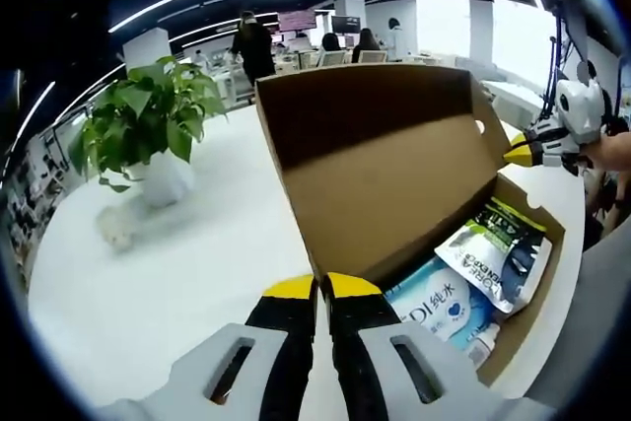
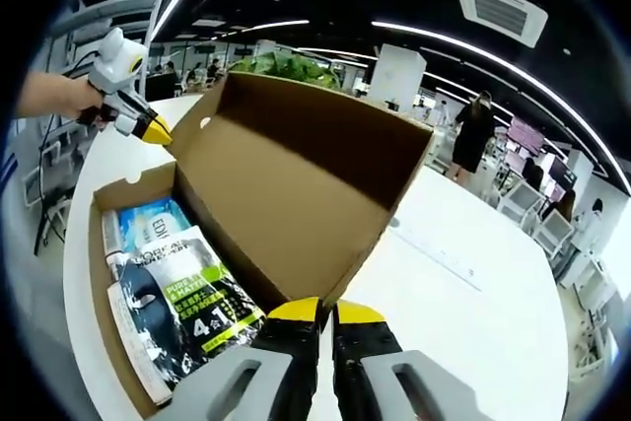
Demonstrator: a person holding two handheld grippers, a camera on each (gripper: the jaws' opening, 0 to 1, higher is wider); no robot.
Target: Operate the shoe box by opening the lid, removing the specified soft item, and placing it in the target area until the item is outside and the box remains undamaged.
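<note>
At the centre of the left gripper view the shoe box (image 1: 394, 184) stands on the white table (image 1: 187, 273) with its lid (image 1: 365, 110) already swung up and back, so the opening step looks done and the removal of the soft item is the step in hand. Low in that frame the left gripper (image 1: 320, 288) sits with its yellow-tipped jaws pressed together, holding nothing, right at the near corner of the box. Across the middle of the right gripper view the same box (image 2: 286, 194) fills the frame, and the right gripper (image 2: 325, 311) at the bottom edge likewise has its jaws closed on nothing, just at the box wall. Inside lie soft pouches: a dark and white one (image 1: 498, 253), seen again at lower left of the right gripper view (image 2: 182, 308), and a blue pack (image 1: 439, 308) beside it. Which of them is the specified item I cannot tell. Neither is yet outside the box. My judgement is that the next move calls for one gripper to spread its jaws, reach over the wall and pinch a pouch gently by an edge, without pushing on the cardboard. A potted plant (image 1: 148, 130) stands at upper left.
</note>
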